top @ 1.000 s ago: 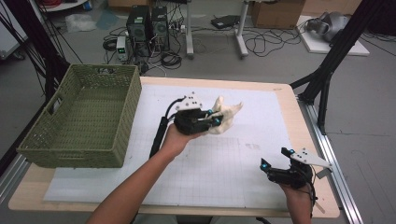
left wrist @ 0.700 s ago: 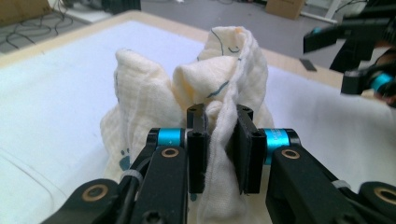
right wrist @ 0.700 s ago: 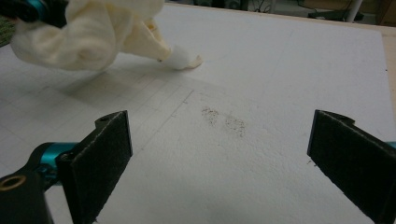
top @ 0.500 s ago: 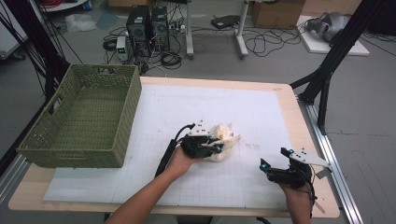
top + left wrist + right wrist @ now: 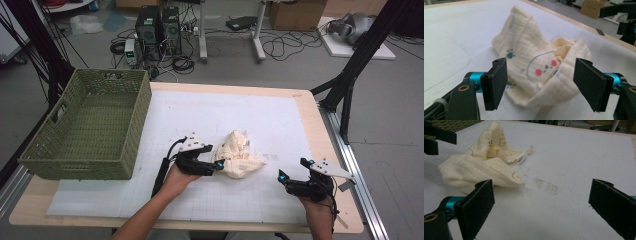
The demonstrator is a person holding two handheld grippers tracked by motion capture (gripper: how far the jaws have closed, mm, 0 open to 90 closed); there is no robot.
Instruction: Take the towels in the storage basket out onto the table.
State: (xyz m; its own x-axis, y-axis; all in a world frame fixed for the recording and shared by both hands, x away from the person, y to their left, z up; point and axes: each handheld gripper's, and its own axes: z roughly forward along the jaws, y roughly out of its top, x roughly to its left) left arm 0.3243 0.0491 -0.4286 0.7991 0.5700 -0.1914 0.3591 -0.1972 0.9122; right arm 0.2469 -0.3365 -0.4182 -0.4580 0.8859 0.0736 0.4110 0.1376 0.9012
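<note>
Cloth lies crumpled near the middle of the mat, a cream ribbed piece with small prints, and it is what both my tongs face. My left tongs sit right at its left edge; their jaws have just been opening and now stand wide, the pads clear of the fabric, with the bunched cloth just ahead of the gap. So the cloth rests on the mat, held by nothing. My right tongs hover off to its right, apart from it, jaws spread wide over bare mat; from there the cloth lies ahead and to the left. Its long axis runs roughly between the two tongs, a pointed corner trailing toward the right hand. The left hand is much the nearer. The basket stands well off to the left, past the left tongs, so I judge any carry there would fall to the left hand, across a short stretch of mat.
</note>
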